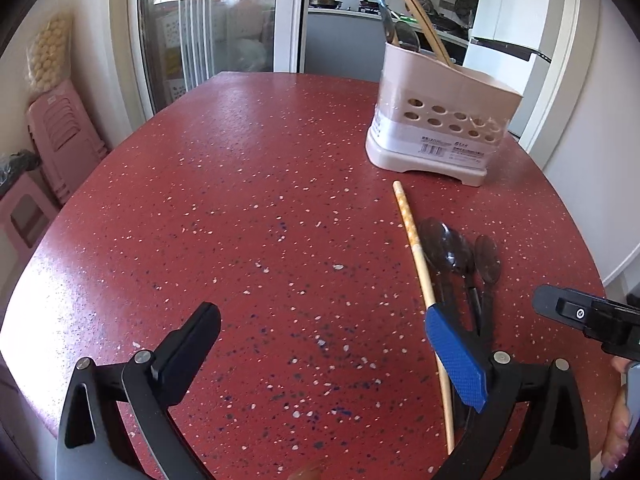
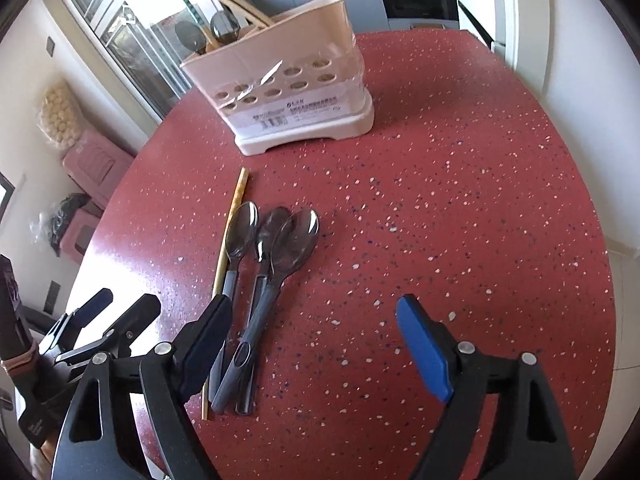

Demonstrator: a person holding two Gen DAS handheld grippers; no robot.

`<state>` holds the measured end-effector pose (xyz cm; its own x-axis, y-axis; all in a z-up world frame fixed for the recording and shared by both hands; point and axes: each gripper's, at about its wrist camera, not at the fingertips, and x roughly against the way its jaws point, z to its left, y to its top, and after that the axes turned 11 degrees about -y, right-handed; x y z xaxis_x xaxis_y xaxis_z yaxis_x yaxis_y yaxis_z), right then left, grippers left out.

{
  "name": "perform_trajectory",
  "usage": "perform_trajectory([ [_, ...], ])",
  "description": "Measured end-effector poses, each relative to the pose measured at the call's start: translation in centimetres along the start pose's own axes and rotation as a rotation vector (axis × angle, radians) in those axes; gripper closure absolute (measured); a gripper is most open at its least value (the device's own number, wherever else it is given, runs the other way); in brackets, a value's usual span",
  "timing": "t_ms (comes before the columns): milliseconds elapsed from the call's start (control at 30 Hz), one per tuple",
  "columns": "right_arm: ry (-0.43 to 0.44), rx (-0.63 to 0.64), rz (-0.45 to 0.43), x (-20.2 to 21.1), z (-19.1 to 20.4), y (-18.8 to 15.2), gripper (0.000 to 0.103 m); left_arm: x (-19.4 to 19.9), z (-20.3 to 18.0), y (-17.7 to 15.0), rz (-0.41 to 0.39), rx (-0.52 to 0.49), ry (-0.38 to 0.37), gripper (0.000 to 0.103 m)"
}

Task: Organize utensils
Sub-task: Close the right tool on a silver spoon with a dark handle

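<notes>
Both grippers empty, loose utensils waiting in front of the caddy.

We hold the left gripper and the right gripper low over the red table, jaws apart on nothing. Three spoons and one chopstick lie side by side just in front of the pink caddy, handles toward us, likely for easy pickup. The caddy's far compartment already holds upright spoons and chopsticks, so we judge sorting partly done.
</notes>
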<state>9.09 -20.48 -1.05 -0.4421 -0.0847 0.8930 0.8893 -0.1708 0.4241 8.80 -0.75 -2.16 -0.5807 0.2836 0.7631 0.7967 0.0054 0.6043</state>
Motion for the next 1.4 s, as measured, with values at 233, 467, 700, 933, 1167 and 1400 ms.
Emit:
perform_trajectory([
  [233, 0.005, -0.033, 0.080, -1.2, 0.7, 0.3, 0.017, -0.1, 0.9, -0.3, 0.017, 0.009, 0.019, 0.000],
  [467, 0.042, -0.113, 0.189, -3.0, 0.9, 1.4, 0.033, 0.0, 1.9, -0.2, 0.012, 0.033, 0.019, 0.000],
  [700, 0.027, -0.114, 0.240, -4.4, 2.9, 2.4, 0.059, -0.2, 2.3, 0.2, 0.012, 0.022, 0.014, 0.000],
  [933, -0.043, -0.052, 0.256, -4.9, 5.6, 2.7, 0.082, -1.2, 2.3, 0.9, 0.047, 0.010, -0.011, 0.000],
  [1167, -0.015, -0.063, 0.251, -5.0, 5.7, 2.3, 0.091, -2.2, 1.2, 1.9, 0.089, -0.020, -0.091, 0.000],
  [1400, 0.033, -0.071, 0.231, -4.6, 3.7, 2.1, 0.097, -4.1, -1.2, 2.6, 0.140, -0.073, -0.097, 0.000],
])
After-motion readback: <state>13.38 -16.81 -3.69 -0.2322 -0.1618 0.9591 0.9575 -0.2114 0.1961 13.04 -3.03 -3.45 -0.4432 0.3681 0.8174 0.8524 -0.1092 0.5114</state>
